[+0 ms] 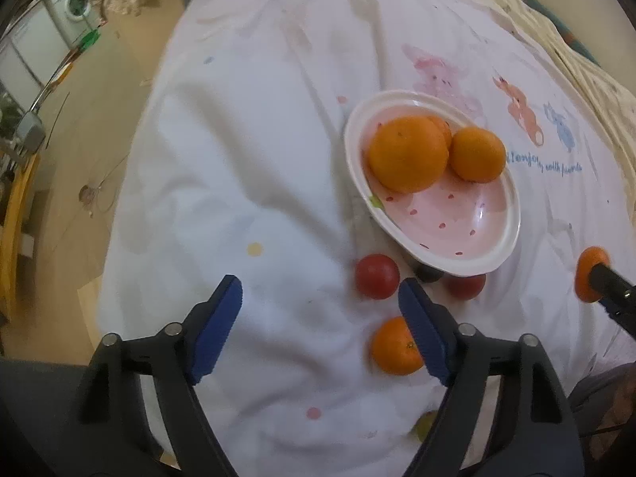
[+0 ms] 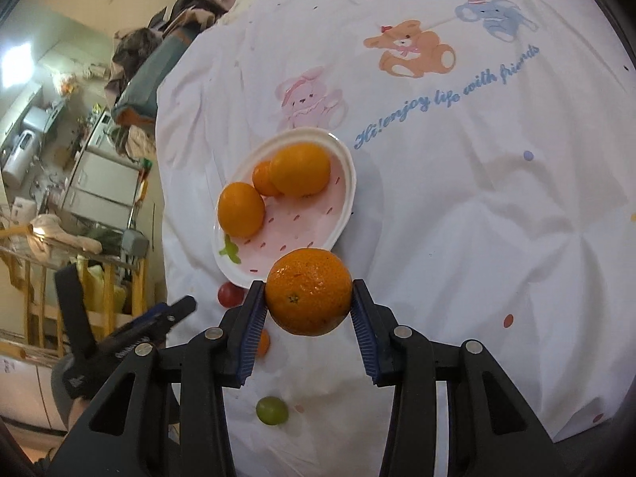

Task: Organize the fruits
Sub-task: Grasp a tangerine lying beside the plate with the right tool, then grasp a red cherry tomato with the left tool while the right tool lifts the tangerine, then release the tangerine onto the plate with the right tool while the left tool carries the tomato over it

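At the bottom of the right wrist view, the right claw [image 2: 308,310] is clamped on a mandarin [image 2: 308,292], lifted over the white sheet [image 2: 457,238]. Lower down lies a green grape [image 2: 272,410]. In the left wrist view, the left claw [image 1: 320,326] stands apart over bare sheet, nothing between its fingers; a small orange [image 1: 393,348] sits beside its right finger. Beyond lie two red tomatoes [image 1: 377,276]. Farther up, the pink plate [image 1: 457,230] holds three oranges [image 1: 408,154].
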Demonstrator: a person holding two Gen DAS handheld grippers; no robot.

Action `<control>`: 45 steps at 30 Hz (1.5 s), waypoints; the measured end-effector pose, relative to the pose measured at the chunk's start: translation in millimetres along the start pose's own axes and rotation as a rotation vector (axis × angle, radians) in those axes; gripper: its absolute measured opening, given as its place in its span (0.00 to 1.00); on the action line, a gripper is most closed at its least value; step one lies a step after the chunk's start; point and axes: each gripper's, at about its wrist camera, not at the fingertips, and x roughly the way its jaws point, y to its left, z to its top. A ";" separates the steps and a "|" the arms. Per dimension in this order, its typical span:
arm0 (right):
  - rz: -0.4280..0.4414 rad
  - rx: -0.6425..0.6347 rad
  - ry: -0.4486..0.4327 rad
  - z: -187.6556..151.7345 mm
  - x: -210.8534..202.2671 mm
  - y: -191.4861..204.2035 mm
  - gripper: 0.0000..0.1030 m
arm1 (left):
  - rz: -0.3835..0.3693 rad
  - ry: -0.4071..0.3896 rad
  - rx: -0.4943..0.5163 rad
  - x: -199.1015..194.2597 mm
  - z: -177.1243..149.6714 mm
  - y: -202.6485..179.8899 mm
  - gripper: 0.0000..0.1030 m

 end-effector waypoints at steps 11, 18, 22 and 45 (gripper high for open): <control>0.055 0.061 0.006 5.9 -2.7 -13.4 0.43 | 0.030 0.047 0.138 31.0 2.7 -43.9 0.46; 0.063 0.056 0.001 7.4 -5.6 -13.5 0.43 | 0.058 0.057 0.168 39.5 3.0 -49.7 0.25; 0.061 0.056 0.000 7.8 -6.0 -13.2 0.43 | 0.024 0.037 0.162 31.3 2.5 -48.3 0.25; 0.032 -0.059 -0.022 72.2 8.6 27.8 0.43 | -0.051 -0.139 0.062 -59.2 67.1 -4.5 0.25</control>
